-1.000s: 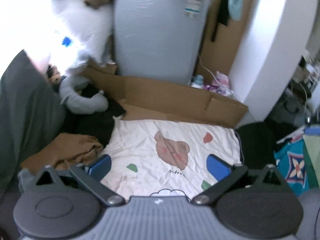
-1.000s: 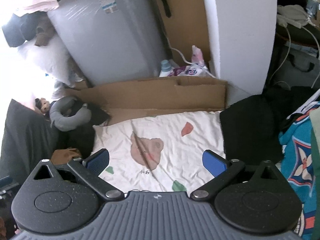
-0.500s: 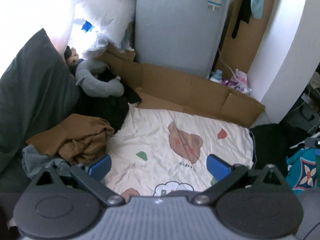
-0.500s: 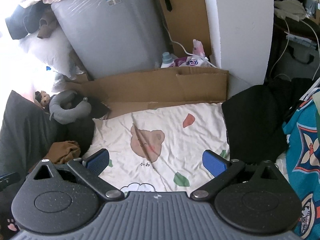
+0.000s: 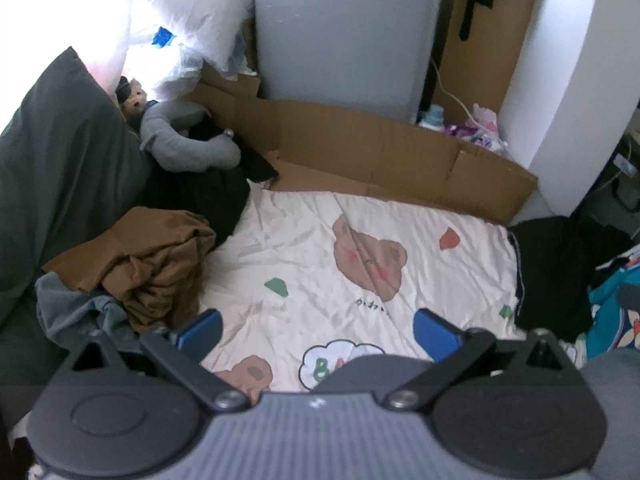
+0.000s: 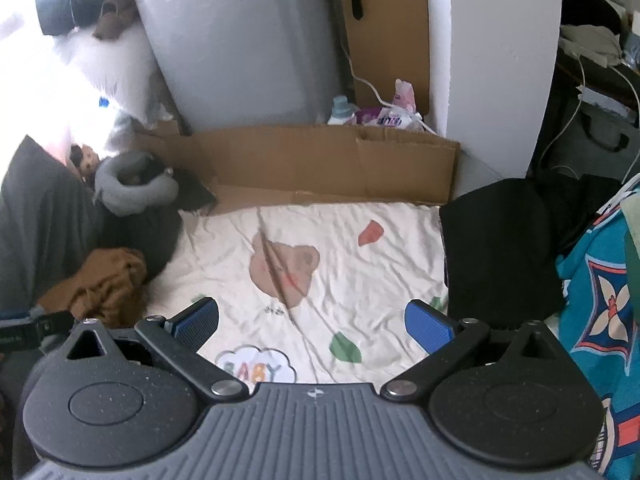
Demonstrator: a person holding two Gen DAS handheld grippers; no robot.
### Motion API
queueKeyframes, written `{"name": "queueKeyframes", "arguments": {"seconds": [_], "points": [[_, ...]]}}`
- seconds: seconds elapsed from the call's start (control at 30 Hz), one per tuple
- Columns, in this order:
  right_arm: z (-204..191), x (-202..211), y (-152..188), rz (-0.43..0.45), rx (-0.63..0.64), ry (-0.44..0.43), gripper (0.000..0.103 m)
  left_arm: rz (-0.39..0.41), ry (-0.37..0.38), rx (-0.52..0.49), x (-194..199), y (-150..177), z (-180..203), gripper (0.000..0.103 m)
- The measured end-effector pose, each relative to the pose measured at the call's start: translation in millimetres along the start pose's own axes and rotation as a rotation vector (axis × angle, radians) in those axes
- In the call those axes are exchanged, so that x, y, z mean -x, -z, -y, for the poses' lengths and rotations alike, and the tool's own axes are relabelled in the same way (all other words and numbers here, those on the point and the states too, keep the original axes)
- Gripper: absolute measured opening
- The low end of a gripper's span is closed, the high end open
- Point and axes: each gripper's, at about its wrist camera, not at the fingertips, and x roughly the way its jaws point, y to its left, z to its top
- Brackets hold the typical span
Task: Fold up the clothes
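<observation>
Both hand-held grippers hover released above a cream bear-print sheet ringed by clothes.

The left hand-held gripper (image 5: 316, 330) and right hand-held gripper (image 6: 312, 320) each hold their blue pads wide apart with nothing between them. The sheet (image 5: 320, 256) lies mostly bare in the middle. At its left edge a crumpled brown garment (image 5: 156, 256) is heaped over a grey-blue one (image 5: 72, 312), with dark clothing (image 5: 204, 192) and a grey neck pillow (image 5: 188, 148) behind. A black garment (image 6: 496, 248) lies flat against the sheet's right edge, with a teal patterned cloth (image 6: 600, 300) beyond it. Along the far edge a low cardboard wall (image 6: 320, 164) stands upright; behind it sit a bottle (image 6: 340, 110) and a packet (image 6: 384, 116) beside a grey appliance (image 5: 344, 28).
</observation>
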Motion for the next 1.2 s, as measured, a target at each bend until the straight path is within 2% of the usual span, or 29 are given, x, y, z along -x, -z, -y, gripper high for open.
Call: {"name": "queueKeyframes", "arguments": {"seconds": [0.13,0.3,0.4,0.53,0.7,0.8,1.0,1.2], "points": [[1.7,-5.3,8.1,-0.014,-0.017,-0.003,0.102,-0.018,0.018,-0.005,-3.8,4.0,13.6,0.103],[-5.1,-11.5,16.8,-0.027,0.005,-0.004,0.102,-0.005,-0.025,-0.044,-7.1,7.4,26.2,0.103],[-5.1,-15.2,17.5,-0.027,-0.001,0.016,0.102,-0.026,-0.022,-0.026,-13.4,8.1,26.4,0.102],[-9.6,-23.2,19.9,-0.065,0.019,0.009,0.102,-0.023,-0.048,-0.055,-14.0,9.6,32.5,0.102],[-21.8,-25.9,20.4,-0.086,0.095,0.024,0.102,-0.02,-0.033,-0.029,-12.2,12.8,27.2,0.102],[-19.1,-25.5,19.6,-0.09,0.082,0.023,0.102,-0.015,-0.032,-0.004,-11.3,13.8,22.5,0.103],[-13.7,-26.0,19.5,-0.091,0.054,0.006,0.102,0.003,-0.062,-0.038,-12.4,13.8,28.4,0.102],[-14.7,-27.5,19.6,-0.082,0.069,0.038,0.102,0.01,-0.076,-0.056,-14.1,12.9,30.2,0.102]]}}
